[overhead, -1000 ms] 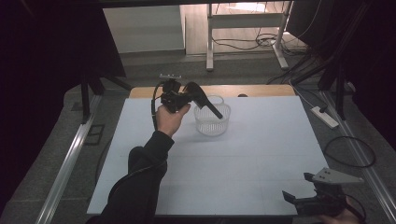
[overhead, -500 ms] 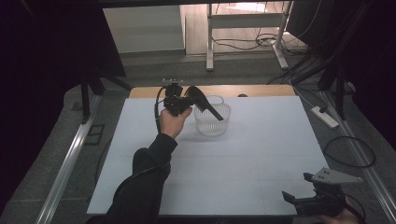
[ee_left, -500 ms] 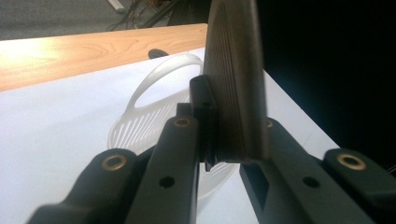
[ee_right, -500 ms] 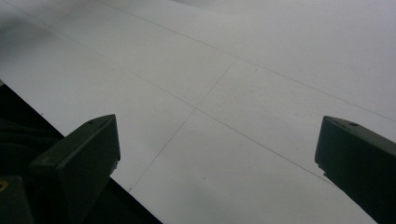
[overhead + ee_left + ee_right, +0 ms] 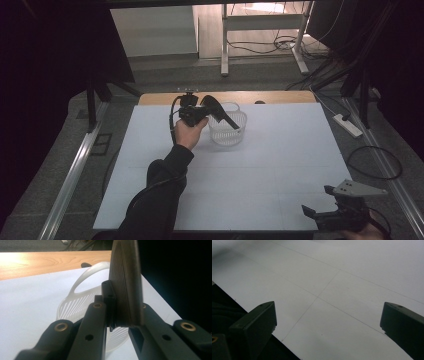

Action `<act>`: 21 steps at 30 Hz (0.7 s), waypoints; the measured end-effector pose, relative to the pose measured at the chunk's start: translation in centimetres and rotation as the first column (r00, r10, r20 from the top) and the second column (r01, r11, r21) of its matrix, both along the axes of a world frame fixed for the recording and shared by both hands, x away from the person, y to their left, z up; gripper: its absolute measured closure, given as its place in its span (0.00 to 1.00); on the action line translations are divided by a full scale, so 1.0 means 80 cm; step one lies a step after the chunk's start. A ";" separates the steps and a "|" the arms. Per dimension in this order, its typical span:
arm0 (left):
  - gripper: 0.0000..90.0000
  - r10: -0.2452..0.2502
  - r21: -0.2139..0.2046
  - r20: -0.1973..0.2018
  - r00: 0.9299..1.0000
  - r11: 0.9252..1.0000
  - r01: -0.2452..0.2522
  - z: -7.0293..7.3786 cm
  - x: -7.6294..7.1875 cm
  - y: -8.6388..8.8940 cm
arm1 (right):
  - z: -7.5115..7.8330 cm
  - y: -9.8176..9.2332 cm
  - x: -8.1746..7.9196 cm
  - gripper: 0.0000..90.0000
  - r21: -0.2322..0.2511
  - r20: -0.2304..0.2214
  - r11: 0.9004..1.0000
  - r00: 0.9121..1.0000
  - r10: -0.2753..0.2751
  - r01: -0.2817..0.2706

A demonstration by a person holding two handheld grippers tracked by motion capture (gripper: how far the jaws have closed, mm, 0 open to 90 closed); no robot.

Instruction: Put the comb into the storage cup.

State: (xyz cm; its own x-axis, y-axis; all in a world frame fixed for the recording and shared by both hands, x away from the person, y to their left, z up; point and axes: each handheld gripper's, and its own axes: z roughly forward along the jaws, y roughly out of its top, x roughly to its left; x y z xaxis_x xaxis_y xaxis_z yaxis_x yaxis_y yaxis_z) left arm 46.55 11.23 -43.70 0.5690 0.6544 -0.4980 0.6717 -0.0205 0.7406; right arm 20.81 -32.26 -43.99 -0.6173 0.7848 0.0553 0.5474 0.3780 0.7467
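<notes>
- Left gripper [image 5: 226,119] has its jaws pressed together with nothing in them, tips dipping into the white slotted basket [image 5: 227,131] at the far middle of the table [image 5: 280,165].
- Right gripper [image 5: 320,212] idles wide apart near the front edge.
- My guess for next: spread the left jaws to catch the basket's rim.

The left claw [image 5: 231,122] comes down a touch, the hand [image 5: 187,132] sinking with it toward the tabletop [image 5: 280,165], so the dark jaws now dip lower against the near rim of the clear slotted basket [image 5: 227,131]. In the high view the claw has slid slightly toward six o'clock, the sleeve [image 5: 160,190] following it down.
</notes>
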 end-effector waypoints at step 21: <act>0.96 0.028 -0.043 -0.037 0.999 0.999 -0.030 -0.025 0.003 0.003 | 0.000 0.000 0.000 0.02 -0.001 -0.006 1.000 1.000 0.005 -0.005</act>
State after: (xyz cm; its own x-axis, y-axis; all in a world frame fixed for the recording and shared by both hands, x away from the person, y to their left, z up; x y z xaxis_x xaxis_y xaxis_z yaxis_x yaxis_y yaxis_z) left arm 46.80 11.50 -45.72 0.5310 0.6477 -0.5464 0.6982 0.0309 0.7152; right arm 20.84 -32.26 -44.01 -0.6206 0.7820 0.0582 0.5498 0.3810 0.7434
